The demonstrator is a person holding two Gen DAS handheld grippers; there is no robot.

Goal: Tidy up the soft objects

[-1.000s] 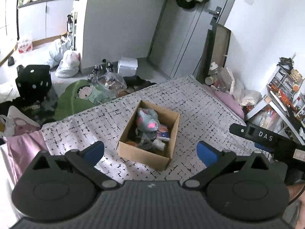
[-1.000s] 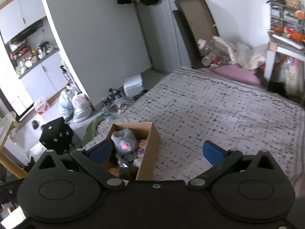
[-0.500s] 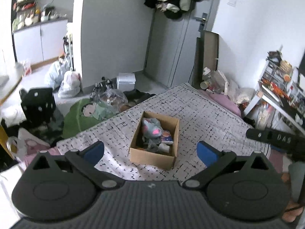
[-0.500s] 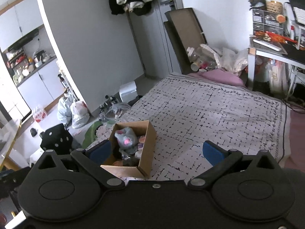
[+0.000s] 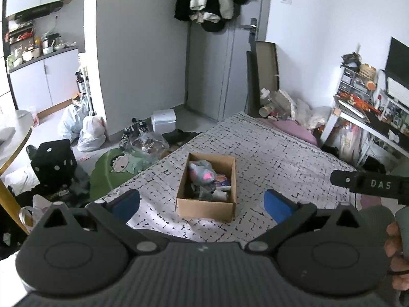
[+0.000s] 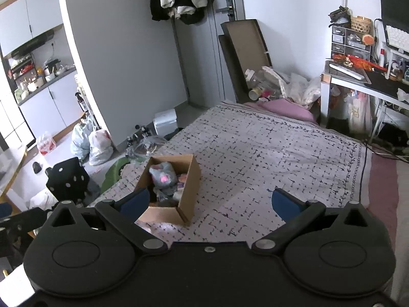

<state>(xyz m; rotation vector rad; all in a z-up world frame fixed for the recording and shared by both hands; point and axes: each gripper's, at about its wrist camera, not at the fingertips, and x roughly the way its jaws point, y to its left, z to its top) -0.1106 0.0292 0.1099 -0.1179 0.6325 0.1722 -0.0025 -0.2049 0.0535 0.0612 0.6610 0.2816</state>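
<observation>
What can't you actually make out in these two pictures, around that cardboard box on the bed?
- Brown cardboard box: in both views, its lower contents are hidden under the grey plush toy with a pink patch and behind the box walls.
- Small items beside the toy: too small to identify in either view.
- Right gripper: in the right wrist view, its left blue fingertip covers the box's near corner.
- Left gripper: only its fingers and body show.

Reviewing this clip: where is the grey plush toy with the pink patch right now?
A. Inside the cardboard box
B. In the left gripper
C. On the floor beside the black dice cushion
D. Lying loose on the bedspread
A: the grey plush toy lies on top of the other items inside the open cardboard box, which stands on the bedspread; both grippers are open and empty.
</observation>
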